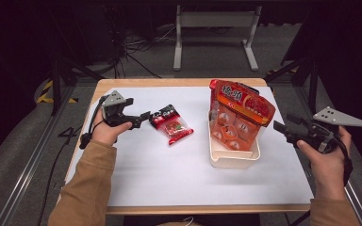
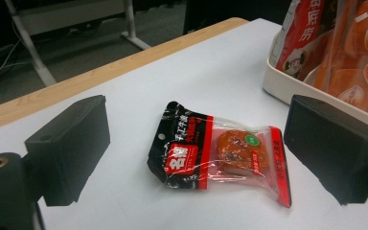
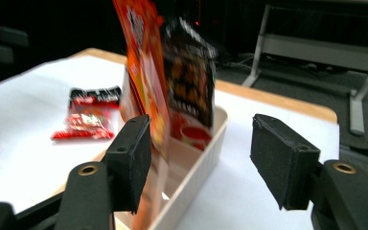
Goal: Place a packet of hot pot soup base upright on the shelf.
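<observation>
My left hand-held gripper [image 2: 196,158] wide open, empty, snack packet [image 2: 218,153] just ahead; flat slippery film may slide across counter [image 2: 124,96] when jaws close.

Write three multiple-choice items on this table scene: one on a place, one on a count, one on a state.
1. Where does the small snack packet lie?
A. in the bin
B. flat on the white table top
C. on the floor

2. How many packs stand in the cream bin?
A. two
B. none
C. five

3. The left hand-held gripper is:
A. shut on the packet
B. open, holding nothing
C. inside the bin

B: it lies on the table top, left of the bin.
A: an orange pack and a dark pack.
B: jaws apart, packet beyond them.
</observation>
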Available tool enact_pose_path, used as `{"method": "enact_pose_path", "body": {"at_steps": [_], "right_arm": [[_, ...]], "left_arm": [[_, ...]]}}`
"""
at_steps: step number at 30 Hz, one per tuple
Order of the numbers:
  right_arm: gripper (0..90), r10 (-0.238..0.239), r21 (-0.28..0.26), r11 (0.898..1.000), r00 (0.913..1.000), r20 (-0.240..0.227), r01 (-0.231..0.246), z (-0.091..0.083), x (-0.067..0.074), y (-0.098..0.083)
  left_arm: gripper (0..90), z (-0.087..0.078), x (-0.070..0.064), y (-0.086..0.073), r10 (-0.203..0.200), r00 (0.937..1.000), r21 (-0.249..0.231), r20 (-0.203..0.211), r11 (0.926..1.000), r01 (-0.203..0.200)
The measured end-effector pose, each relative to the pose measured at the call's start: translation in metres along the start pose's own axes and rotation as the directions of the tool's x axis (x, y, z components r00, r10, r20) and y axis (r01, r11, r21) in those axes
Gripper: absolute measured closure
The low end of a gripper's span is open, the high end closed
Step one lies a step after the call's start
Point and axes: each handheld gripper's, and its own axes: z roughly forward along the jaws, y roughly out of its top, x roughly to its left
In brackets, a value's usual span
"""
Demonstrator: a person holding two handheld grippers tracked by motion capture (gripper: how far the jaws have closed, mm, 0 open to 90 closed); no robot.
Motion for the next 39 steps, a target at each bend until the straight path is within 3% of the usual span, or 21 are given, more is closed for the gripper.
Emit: {"method": "enact_pose_path", "body": {"at_steps": [3, 10, 14, 18, 20, 29, 32, 35, 39], "right_arm": [[38.8, 0.020, -0.004, 1.000, 0.9998, 0.002, -0.020, 0.005, -0.002, -0.016], [38.0, 0.040, 0.021, 0.999, 0.9992, 0.004, -0.040, 0.010, -0.007, -0.031], [37.5, 0.038, 0.037, 0.999, 0.9993, 0.002, -0.038, 0.013, -0.007, -0.033], [36.9, 0.039, 0.050, 0.998, 0.9992, -0.011, -0.038, 0.019, -0.006, -0.036], [36.3, 0.041, 0.059, 0.997, 0.9991, -0.011, -0.041, 0.021, -0.006, -0.037], [35.7, 0.070, 0.068, 0.995, 0.9975, -0.009, -0.069, 0.024, -0.011, -0.043], [35.6, 0.077, 0.066, 0.995, 0.9970, -0.008, -0.076, 0.023, -0.012, -0.045], [36.3, 0.080, 0.066, 0.995, 0.9968, -0.007, -0.079, 0.023, -0.013, -0.045], [36.9, 0.078, 0.072, 0.994, 0.9969, -0.010, -0.077, 0.023, -0.013, -0.046]], "left_arm": [[7.7, 0.002, 0.001, 0.000, 0.015, 0.9998, 0.011, 0.010, 0.9998, -0.015], [5.7, 0.006, 0.005, 0.003, 0.015, 0.9998, 0.038, 0.015, 0.9992, -0.016], [5.3, 0.015, 0.008, 0.001, -0.003, 0.9999, 0.027, 0.015, 0.9996, 0.003], [5.5, 0.026, 0.013, -0.001, -0.047, 0.9988, 0.042, 0.013, 0.9981, 0.046], [6.2, 0.031, 0.016, -0.002, -0.046, 0.9989, 0.043, 0.010, 0.9980, 0.046], [17.0, 0.050, 0.021, -0.006, -0.047, 0.9982, 0.048, 0.039, 0.9979, 0.045], [21.1, 0.059, 0.023, -0.011, -0.084, 0.9945, 0.059, 0.063, 0.9950, 0.080], [23.7, 0.067, 0.025, -0.015, -0.104, 0.9928, 0.088, 0.060, 0.9912, 0.099], [32.1, 0.072, 0.027, -0.019, -0.112, 0.9936, 0.133, 0.016, 0.9852, 0.109]]}}
